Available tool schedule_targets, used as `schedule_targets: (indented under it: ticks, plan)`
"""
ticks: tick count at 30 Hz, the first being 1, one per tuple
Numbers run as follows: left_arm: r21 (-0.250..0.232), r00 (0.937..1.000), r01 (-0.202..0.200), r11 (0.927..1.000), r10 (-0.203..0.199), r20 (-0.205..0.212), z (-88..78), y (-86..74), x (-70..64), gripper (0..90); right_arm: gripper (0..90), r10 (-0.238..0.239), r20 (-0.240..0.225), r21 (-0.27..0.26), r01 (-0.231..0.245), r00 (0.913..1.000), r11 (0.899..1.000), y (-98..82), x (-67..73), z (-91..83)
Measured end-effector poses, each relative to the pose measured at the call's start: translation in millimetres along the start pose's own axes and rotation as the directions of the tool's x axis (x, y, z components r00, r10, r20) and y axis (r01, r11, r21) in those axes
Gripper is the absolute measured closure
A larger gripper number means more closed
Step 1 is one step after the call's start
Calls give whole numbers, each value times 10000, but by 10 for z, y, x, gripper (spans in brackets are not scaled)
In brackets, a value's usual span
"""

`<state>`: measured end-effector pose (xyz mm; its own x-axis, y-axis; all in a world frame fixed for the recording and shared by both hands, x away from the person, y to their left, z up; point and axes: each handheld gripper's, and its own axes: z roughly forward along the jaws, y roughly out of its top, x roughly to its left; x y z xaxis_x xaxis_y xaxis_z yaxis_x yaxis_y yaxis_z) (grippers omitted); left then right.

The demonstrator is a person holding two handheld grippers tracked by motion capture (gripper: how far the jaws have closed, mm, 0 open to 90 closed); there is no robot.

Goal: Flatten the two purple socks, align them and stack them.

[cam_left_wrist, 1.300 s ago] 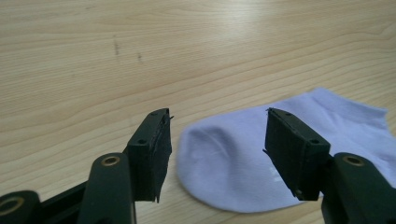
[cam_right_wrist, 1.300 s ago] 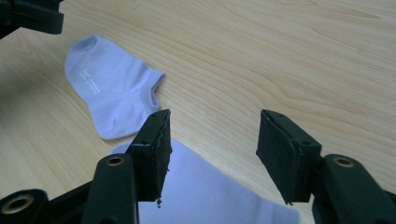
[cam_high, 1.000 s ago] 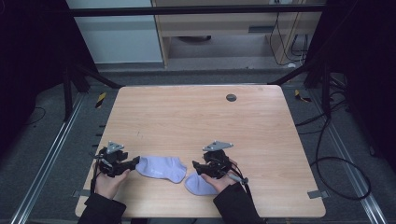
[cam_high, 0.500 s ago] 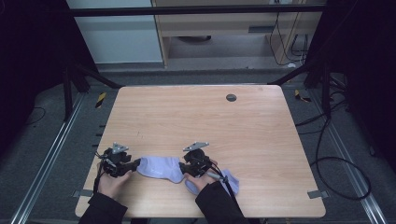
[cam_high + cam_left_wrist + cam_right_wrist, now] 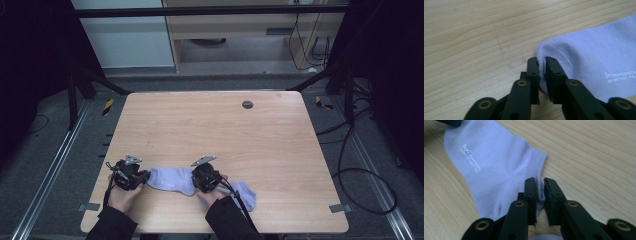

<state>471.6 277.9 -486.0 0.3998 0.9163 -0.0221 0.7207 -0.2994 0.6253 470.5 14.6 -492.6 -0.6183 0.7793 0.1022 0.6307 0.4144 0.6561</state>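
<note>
While flat on table (image 5: pixel 280 145), sock (image 5: pixel 170 179).

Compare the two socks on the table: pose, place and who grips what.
The left sock lies flat between the two grippers; the right sock lies nearer the table's front edge, partly under the right forearm. The left gripper and the right gripper have just closed on opposite ends of the left sock; the right sock is ungripped. The left sock shows white lettering; the right sock shows none here. Both are pale lilac.
</note>
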Motion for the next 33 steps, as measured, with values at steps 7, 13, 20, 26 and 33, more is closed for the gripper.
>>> schedule_targets:
  ticks: [7,13,20,26,33]
  plan:
    - [-83,9997,51,10000,-49,225,-62,23,-17,871,868,112,-203,-438,-121,9997,9990,11,-4,-76]
    - [-599,9975,231,9979,-190,683,-206,75,-89,872,868,205,-483,-950,-251,9986,9952,79,-99,-297]
    - [-906,9923,210,9957,-97,1236,-303,130,-264,873,868,-187,-471,-936,142,9987,9955,143,-222,-562]
    - [-1067,9885,-40,9943,201,1502,-359,169,-450,872,868,-378,-378,-838,345,9986,9959,83,-382,-784]
    - [-1167,9824,-454,9921,655,1752,-353,207,-739,871,867,-383,-253,-787,362,9989,9962,-16,-531,-972]
